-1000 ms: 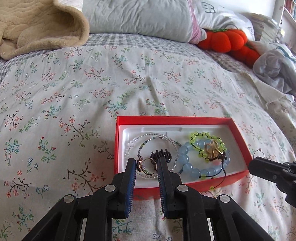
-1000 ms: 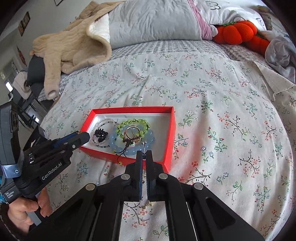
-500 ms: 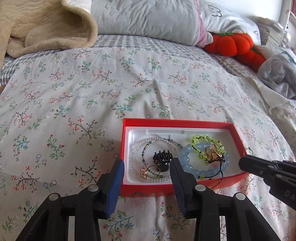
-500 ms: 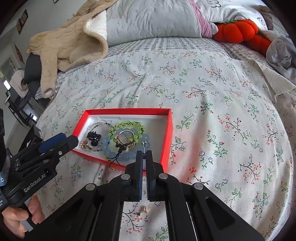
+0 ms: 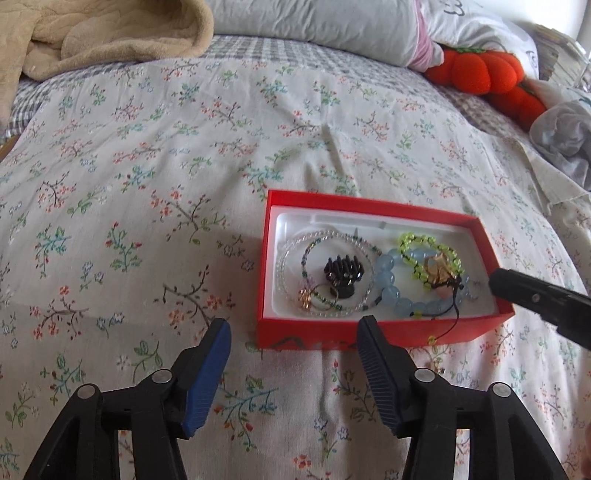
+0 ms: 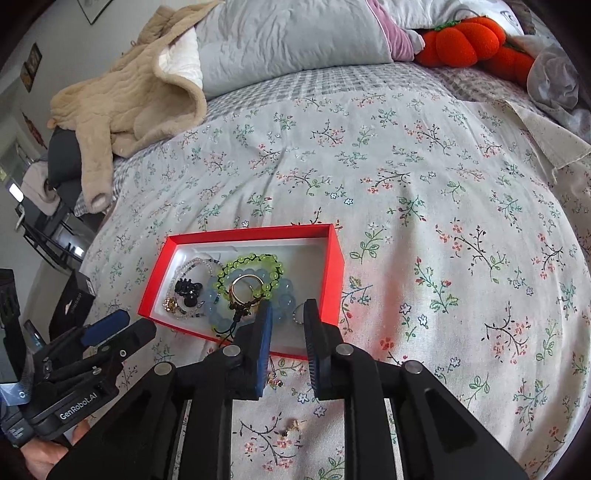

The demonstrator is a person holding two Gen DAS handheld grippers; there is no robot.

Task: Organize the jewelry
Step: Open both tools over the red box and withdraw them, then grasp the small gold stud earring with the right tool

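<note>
Red jewelry box point(image 5: 384, 334) lies flat on floral bedspread point(image 5: 147, 184), long axis left-right, open top up — holds blue bead bracelet point(image 5: 391, 293), green bead bracelet point(image 5: 410, 240), black hair claw point(image 5: 341, 273); left gripper point(image 5: 293, 363) spread wide, empty, at near-left corner — right gripper point(image 6: 286, 334) parted, empty, over near edge.

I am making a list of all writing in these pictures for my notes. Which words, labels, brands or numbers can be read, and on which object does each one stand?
"GenRobot.AI": white letters on the black body of the left gripper, right wrist view.
Pale print on the black box beside the bed: too small to read.
Dark marks on the white pillow: cut off, unreadable.
Red jewelry box: no readable text.
</note>
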